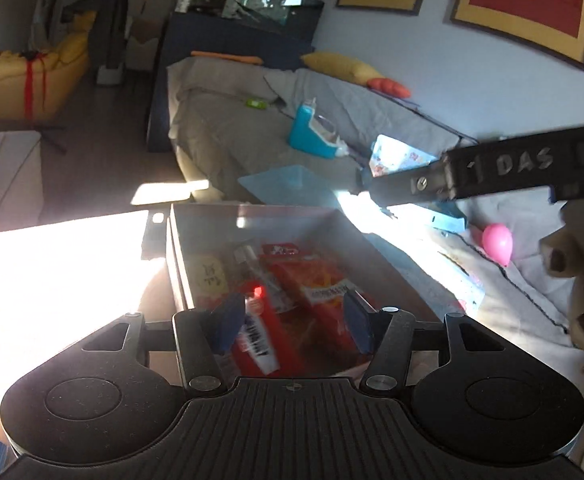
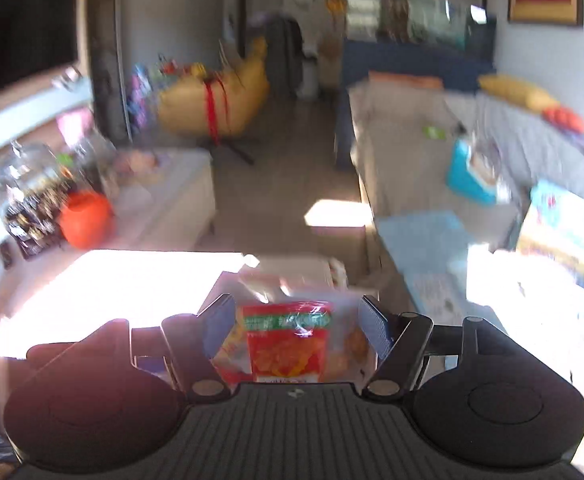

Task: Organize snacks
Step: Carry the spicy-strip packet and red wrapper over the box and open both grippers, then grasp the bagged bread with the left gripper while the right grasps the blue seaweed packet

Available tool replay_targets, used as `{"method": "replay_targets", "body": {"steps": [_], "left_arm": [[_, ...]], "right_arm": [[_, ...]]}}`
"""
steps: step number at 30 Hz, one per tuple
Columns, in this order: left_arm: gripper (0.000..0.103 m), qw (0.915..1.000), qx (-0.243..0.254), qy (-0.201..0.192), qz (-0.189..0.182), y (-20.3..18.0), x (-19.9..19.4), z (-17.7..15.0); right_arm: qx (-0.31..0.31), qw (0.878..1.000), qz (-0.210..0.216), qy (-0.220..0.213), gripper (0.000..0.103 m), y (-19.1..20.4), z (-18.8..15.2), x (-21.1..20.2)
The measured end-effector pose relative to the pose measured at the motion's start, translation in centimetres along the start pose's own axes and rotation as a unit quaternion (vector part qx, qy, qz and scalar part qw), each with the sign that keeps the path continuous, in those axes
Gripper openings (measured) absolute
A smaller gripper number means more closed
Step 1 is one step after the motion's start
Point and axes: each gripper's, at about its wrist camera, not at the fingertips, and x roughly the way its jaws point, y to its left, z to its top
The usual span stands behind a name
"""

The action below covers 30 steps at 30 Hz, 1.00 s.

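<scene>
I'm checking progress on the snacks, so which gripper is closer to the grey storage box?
Left. The left gripper hovers right over the open grey storage box, jaws apart above its red packets. The right gripper hangs off past the box's far right corner.

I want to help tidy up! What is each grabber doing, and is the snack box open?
left gripper: open, empty, over the box.
right gripper: open, fingers on both sides of a packet, not squeezing it.
snack box: open on top, snacks inside.
red snack packets: lying in the box.
red and green packet: between the right fingers; blurry.
</scene>
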Motion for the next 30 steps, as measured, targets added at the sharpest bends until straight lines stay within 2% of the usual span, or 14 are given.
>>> {"method": "replay_targets", "body": {"steps": [2,4,7,9,12,13,17,20,21,24,28,30], "left_arm": [[0.059,0.9998,-0.01,-0.014,0.002,0.9,-1.3,-0.1],[0.059,0.9989,-0.017,-0.036,0.026,2.2,-3.4,-0.2],[0.059,0.9933,-0.035,-0.064,0.089,4.7,-6.4,-0.5],[0.059,0.9866,-0.048,-0.07,0.14,7.1,-8.5,-0.7],[0.059,0.9643,-0.09,-0.076,0.237,11.0,-12.2,-1.7],[0.059,0.9574,-0.104,-0.079,0.257,12.2,-13.2,-2.1],[0.059,0.9346,-0.149,-0.068,0.316,16.1,-15.2,-3.2],[0.059,0.9258,-0.159,-0.032,0.341,17.9,-15.3,-4.3],[0.059,0.9258,-0.161,-0.021,0.341,18.2,-15.1,-4.6],[0.053,0.935,-0.157,0.003,0.318,18.4,-14.9,-6.1],[0.052,0.9559,-0.075,0.022,0.283,15.6,-12.9,-6.8],[0.052,0.9686,-0.045,0.034,0.242,14.3,-12.0,-7.0]], "right_arm": [[0.01,1.0,0.002,0.015,0.069,-0.4,-0.6,1.5],[0.021,0.999,0.006,0.028,0.069,-0.6,-1.1,2.6],[0.024,0.999,0.016,0.039,0.07,-0.3,-1.6,3.5],[0.018,0.999,0.023,0.04,0.074,0.3,-1.9,3.7],[0.003,0.999,0.041,0.033,0.08,2.2,-2.7,3.3],[-0.002,0.998,0.05,0.031,0.081,2.8,-3.0,3.2],[-0.037,0.995,0.092,0.031,0.085,6.4,-3.9,3.0],[-0.067,0.989,0.127,0.041,0.086,9.6,-4.6,3.3],[-0.075,0.986,0.141,0.047,0.086,10.7,-4.9,3.4],[-0.097,0.978,0.176,0.063,0.086,13.5,-5.6,3.6],[-0.113,0.974,0.184,0.072,0.086,15.6,-6.0,3.8],[-0.113,0.973,0.185,0.072,0.086,15.9,-6.0,4.0]]}}
